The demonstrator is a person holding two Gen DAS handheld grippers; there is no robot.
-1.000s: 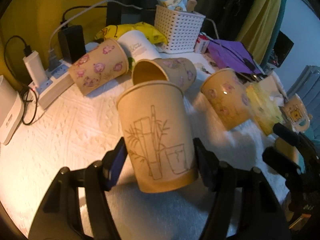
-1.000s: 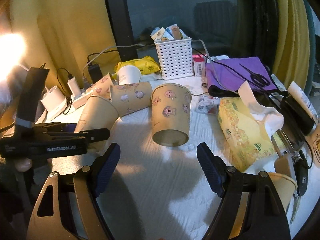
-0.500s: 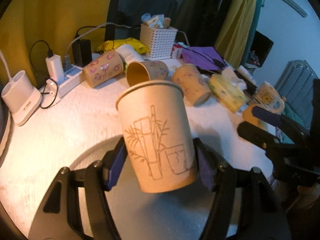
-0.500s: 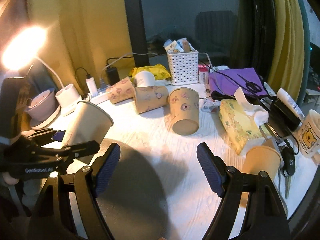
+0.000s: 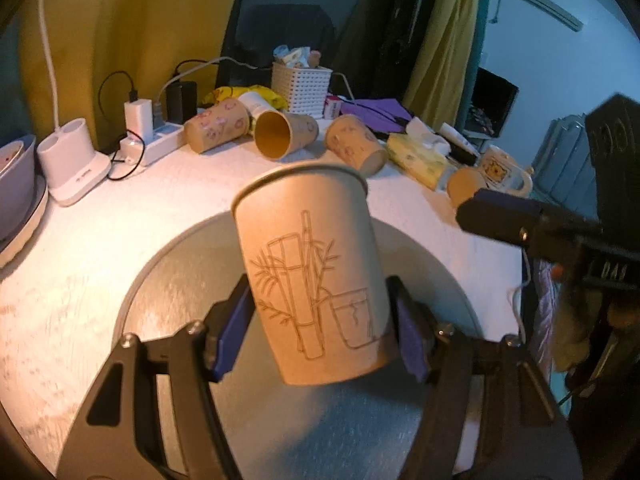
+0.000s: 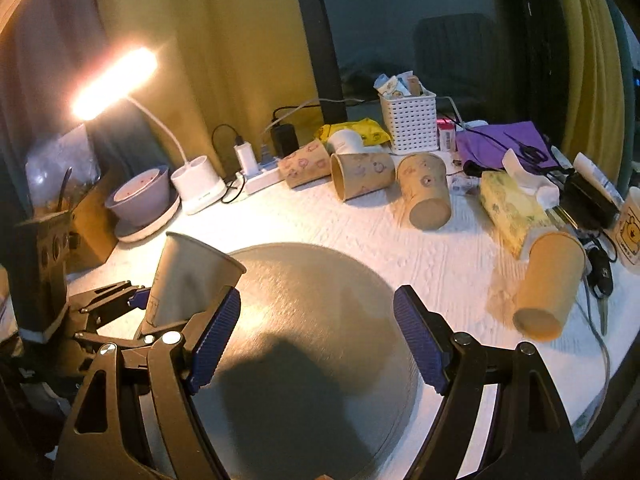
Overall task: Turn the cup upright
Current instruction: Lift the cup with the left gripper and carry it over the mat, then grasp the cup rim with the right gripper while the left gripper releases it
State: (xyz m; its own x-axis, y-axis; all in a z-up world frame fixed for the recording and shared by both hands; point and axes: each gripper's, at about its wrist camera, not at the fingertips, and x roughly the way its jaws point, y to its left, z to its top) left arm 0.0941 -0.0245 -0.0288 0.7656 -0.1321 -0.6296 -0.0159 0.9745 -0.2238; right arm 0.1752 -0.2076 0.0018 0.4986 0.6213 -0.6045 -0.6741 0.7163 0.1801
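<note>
Basket [image 5: 301, 87] contents too small

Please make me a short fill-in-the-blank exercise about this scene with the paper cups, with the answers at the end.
1. The left gripper is shut on the cup with the ____ drawing.
2. That cup is held above a round grey ____.
3. The right gripper is ____ and holds nothing.
4. The white basket stands ____ the flowered cups.

Answers: bamboo; mat; open; behind

The left gripper [image 5: 320, 332] has carried the bamboo cup [image 5: 310, 276] back over the grey mat [image 5: 168, 280].
</note>
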